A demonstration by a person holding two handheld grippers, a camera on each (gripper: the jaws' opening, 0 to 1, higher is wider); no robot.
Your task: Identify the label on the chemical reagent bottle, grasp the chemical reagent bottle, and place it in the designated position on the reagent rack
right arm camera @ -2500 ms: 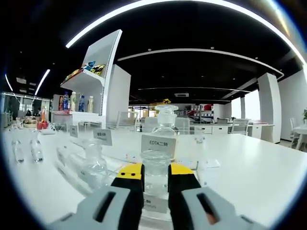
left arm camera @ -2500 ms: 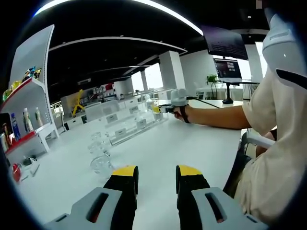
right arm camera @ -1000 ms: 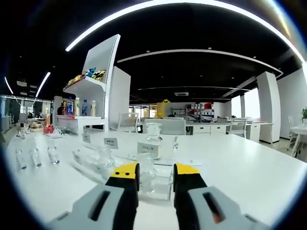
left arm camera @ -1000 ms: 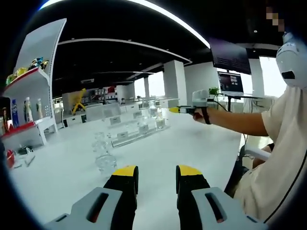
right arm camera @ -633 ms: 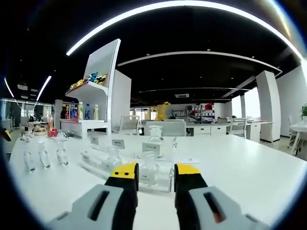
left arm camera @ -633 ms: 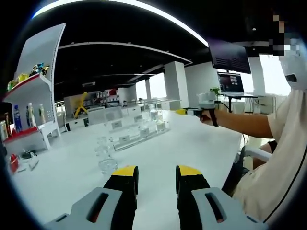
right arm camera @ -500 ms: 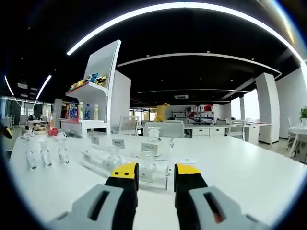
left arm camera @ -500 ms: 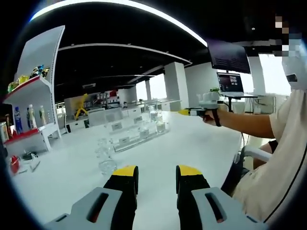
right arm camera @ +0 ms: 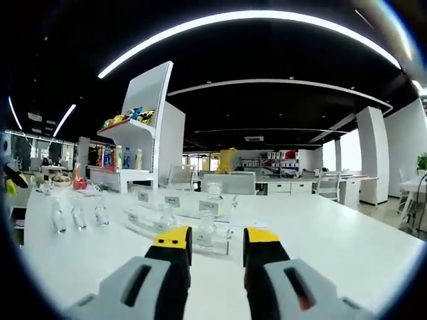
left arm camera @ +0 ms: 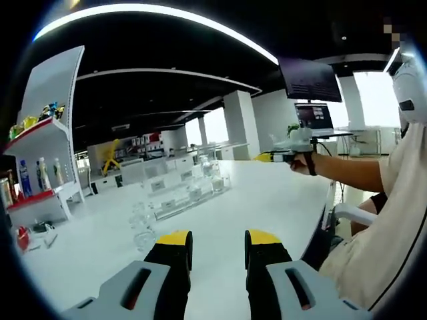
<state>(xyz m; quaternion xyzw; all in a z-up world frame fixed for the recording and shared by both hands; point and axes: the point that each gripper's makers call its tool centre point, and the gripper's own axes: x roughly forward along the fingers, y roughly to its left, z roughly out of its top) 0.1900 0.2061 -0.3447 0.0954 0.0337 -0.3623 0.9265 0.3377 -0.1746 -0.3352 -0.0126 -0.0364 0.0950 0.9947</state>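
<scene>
Backing away from the clear acrylic reagent rack (right arm camera: 177,217), the right claw (right arm camera: 217,243) now hangs released and empty, with the labelled clear glass reagent bottle (right arm camera: 215,195) seated on the rack. Left to right in the right gripper view: three small clear glass bottles (right arm camera: 79,217) wait on the white tabletop (right arm camera: 347,247), then the rack. Left claw (left arm camera: 217,243) is parted too, empty. Next pick calls for reading a label first, then squaring the jaws on the body below the stopper.

Light: bright ceiling strip (right arm camera: 247,17), windows (left arm camera: 377,100) blown out
Table (right arm camera: 347,247): glaring white
Edges: fisheye-bent, soft
</scene>
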